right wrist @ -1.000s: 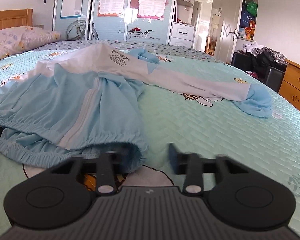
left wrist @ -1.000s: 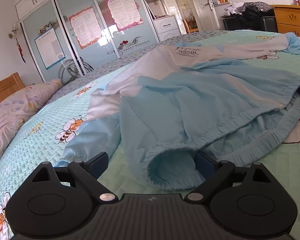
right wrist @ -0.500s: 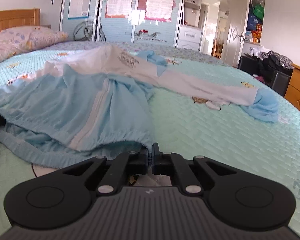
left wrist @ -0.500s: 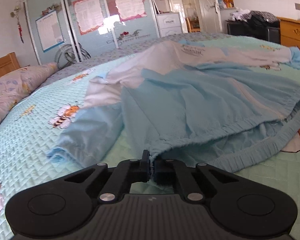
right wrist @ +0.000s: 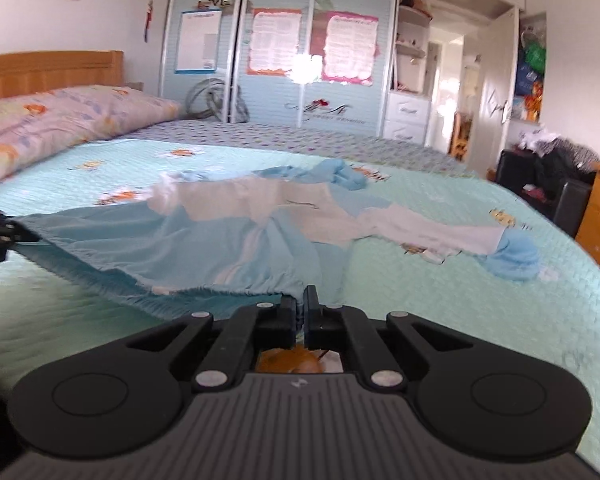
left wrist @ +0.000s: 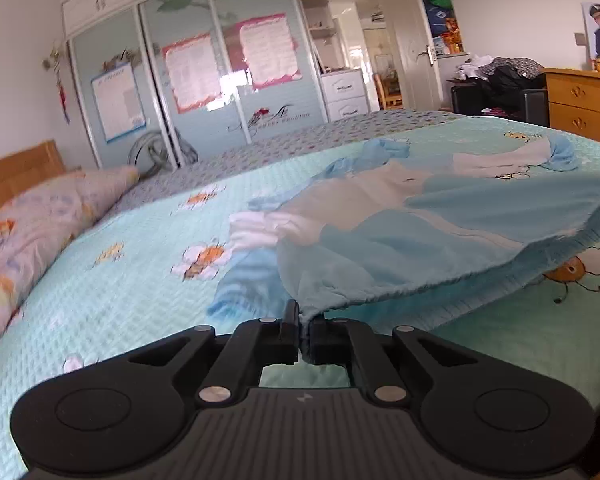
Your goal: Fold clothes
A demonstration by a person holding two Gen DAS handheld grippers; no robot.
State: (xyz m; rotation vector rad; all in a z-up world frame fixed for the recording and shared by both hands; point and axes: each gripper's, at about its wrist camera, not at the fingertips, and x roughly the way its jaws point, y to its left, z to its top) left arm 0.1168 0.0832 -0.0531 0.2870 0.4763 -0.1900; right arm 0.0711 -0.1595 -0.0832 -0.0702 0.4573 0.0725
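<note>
Left wrist view: left gripper (left wrist: 304, 322) at 6 o'clock, fingers clenched on the elastic hem corner of the jacket (left wrist: 440, 240). Jacket is light blue with white upper panels. The hem edge runs taut from the fingers toward 3 o'clock, lifted off the bed (left wrist: 132, 280); a shadow lies under it. The rest of the jacket drapes back toward 1 o'clock, one sleeve (left wrist: 532, 158) lying flat on the bee-print cover. Pillow (left wrist: 40, 232) at 9 o'clock, wardrobe (left wrist: 204, 76) at 12.

Right wrist view: right gripper (right wrist: 303, 312) at 6 o'clock, fingers clamped on the other hem corner. Hem stretches toward 9 o'clock, where the left gripper (right wrist: 4, 232) shows at the frame edge holding its end. Jacket (right wrist: 204, 236) body sags between, collar end resting on the bed (right wrist: 480, 320) near centre. Sleeve (right wrist: 460, 240) trails toward 3 o'clock, its blue cuff bunched.
</note>
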